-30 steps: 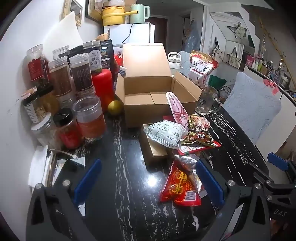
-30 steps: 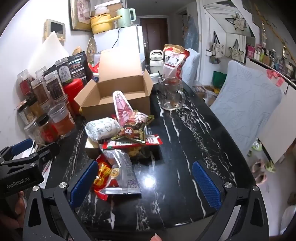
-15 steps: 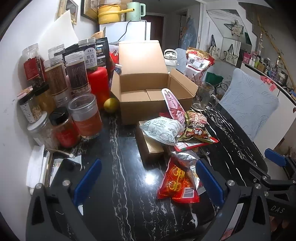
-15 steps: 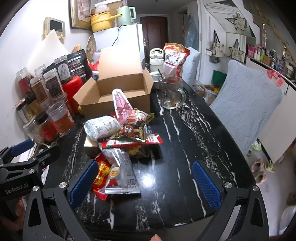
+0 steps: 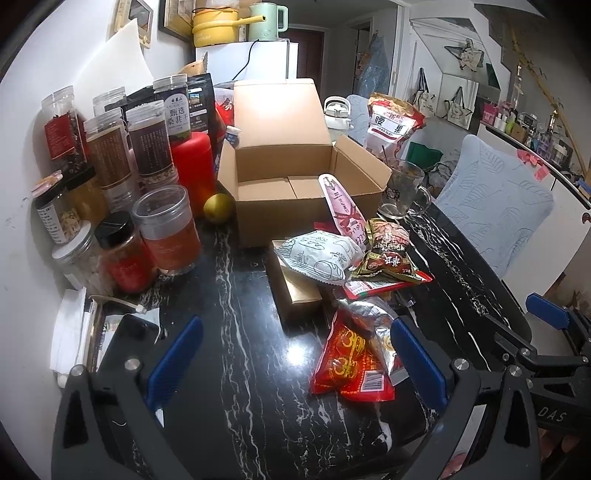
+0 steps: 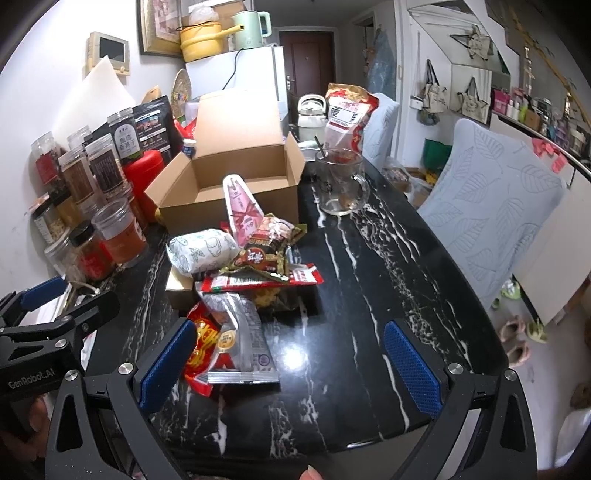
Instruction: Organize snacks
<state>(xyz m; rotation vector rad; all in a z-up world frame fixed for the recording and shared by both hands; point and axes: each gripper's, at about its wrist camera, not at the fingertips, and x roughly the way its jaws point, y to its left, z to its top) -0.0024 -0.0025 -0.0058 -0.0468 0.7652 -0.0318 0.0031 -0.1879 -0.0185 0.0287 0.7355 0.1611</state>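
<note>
Right wrist view shows your right gripper (image 6: 288,363) and left gripper (image 5: 291,360) spread wide, empty, before any pickup. Next, I judge, close on the silver packet (image 6: 240,339) at eleven o'clock and carry it to the cardboard box (image 6: 229,192).

"GenRobot.AI" reads clearly in white on the black body of the left claw (image 6: 40,310), seen from the right wrist view. From the left wrist view, "DAS" shows on the right claw's (image 5: 546,321) dark housing. The tall red-and-white bag (image 5: 393,123) behind the box carries big characters "腰果" with small Latin letters beneath, too fine to read. A dark-lidded jar (image 5: 176,107) wears a label reading "甄选桑葚干". The yellow pot (image 5: 214,26) up on the fridge has a faint word ending "cooker". The pink pouch (image 5: 341,208) bears cursive script, unreadable.
</note>
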